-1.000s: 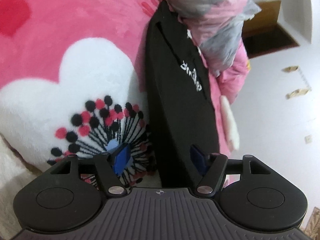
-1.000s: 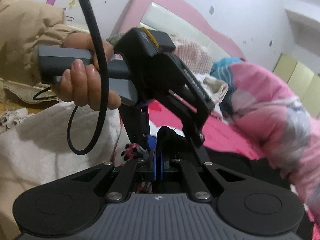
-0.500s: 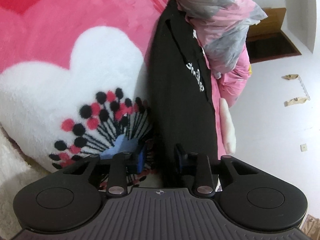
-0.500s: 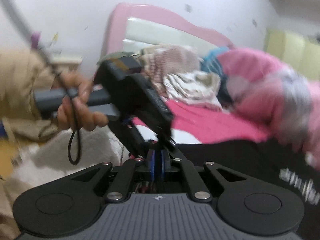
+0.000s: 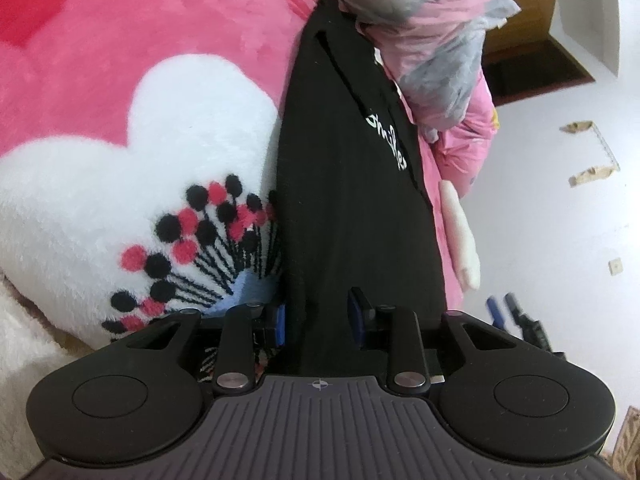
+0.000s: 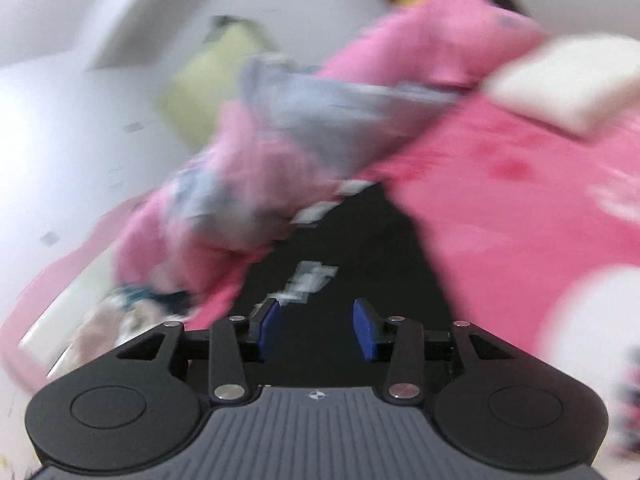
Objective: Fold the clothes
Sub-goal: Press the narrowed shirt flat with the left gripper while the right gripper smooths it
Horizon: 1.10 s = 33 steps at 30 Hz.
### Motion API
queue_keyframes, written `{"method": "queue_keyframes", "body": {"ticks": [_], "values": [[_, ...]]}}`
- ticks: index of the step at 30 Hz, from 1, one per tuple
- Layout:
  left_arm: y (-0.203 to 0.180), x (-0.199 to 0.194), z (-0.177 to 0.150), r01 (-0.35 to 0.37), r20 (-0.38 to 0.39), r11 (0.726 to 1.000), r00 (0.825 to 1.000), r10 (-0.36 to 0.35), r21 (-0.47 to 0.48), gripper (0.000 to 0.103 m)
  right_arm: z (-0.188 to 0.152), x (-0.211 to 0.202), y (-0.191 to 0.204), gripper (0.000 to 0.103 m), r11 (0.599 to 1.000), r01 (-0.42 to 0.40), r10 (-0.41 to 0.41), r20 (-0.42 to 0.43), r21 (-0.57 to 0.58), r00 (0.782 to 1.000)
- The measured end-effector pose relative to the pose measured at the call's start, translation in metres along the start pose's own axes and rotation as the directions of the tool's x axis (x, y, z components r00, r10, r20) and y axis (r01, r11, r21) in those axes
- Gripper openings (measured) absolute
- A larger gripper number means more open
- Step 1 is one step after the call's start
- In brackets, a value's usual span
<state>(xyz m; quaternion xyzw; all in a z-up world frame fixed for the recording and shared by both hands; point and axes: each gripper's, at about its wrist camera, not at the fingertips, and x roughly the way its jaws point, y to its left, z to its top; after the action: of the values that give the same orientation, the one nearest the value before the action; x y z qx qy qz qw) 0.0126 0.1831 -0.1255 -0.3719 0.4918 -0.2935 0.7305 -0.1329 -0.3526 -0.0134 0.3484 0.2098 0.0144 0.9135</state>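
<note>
Lying lengthwise on the pink plush bed blanket with its white heart pattern, the folded black garment with white lettering is stretched away from the camera, its far end tucked under a pink-and-grey quilt. Its near end is clenched in the left tool. The right tool is released, its jaws just opened, nothing gripped between them.

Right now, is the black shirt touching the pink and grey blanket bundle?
Touching. The left wrist view shows the bundle lying over the black shirt's far end, hiding part of it.
</note>
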Motion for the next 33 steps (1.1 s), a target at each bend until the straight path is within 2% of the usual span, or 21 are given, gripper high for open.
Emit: {"method": "queue_keyframes", "body": {"ticks": [3,7,9,13,17,23,25,29,33], "values": [[-0.002,0.003,0.002,-0.013,-0.012,1.000,1.000,0.013,0.017,0.030,0.002,-0.015,-0.044,0.044,0.990,0.106,-0.103,-0.037,0.091,0.994],[-0.004,0.006,0.004,-0.028,-0.021,0.999,0.999,0.028,0.023,0.030,0.003,-0.003,-0.087,0.044,0.972,0.107,-0.077,-0.151,0.208,0.986],[-0.004,0.008,0.005,-0.032,-0.024,0.999,0.999,0.032,0.019,0.030,0.003,0.011,-0.095,0.044,0.974,0.093,-0.053,-0.194,0.208,0.980],[-0.003,0.009,0.005,-0.037,-0.028,0.999,0.999,0.037,0.005,0.030,0.011,0.032,-0.094,0.043,0.982,0.067,-0.023,-0.243,0.175,0.970],[-0.003,0.010,0.006,-0.040,-0.029,0.999,0.999,0.040,0.005,0.030,-0.001,0.025,-0.082,0.043,0.994,0.036,-0.005,-0.292,0.102,0.956],[-0.001,0.010,0.008,-0.034,-0.034,0.999,0.999,0.034,0.007,0.030,-0.019,-0.002,-0.085,0.043,0.987,-0.025,0.075,-0.315,0.158,0.946],[-0.001,0.011,0.009,-0.036,-0.039,0.999,0.999,0.037,0.005,0.031,-0.019,0.001,-0.088,0.042,0.985,-0.028,0.081,-0.313,0.171,0.946],[-0.003,0.011,0.010,-0.046,-0.044,0.999,0.998,0.046,0.006,0.031,-0.012,0.025,-0.094,0.032,0.978,-0.028,0.092,-0.311,0.206,0.946],[-0.004,0.011,0.007,-0.049,-0.036,0.999,0.998,0.049,0.007,0.031,-0.016,0.024,-0.094,0.031,0.976,-0.044,0.112,-0.317,0.215,0.942]]}}
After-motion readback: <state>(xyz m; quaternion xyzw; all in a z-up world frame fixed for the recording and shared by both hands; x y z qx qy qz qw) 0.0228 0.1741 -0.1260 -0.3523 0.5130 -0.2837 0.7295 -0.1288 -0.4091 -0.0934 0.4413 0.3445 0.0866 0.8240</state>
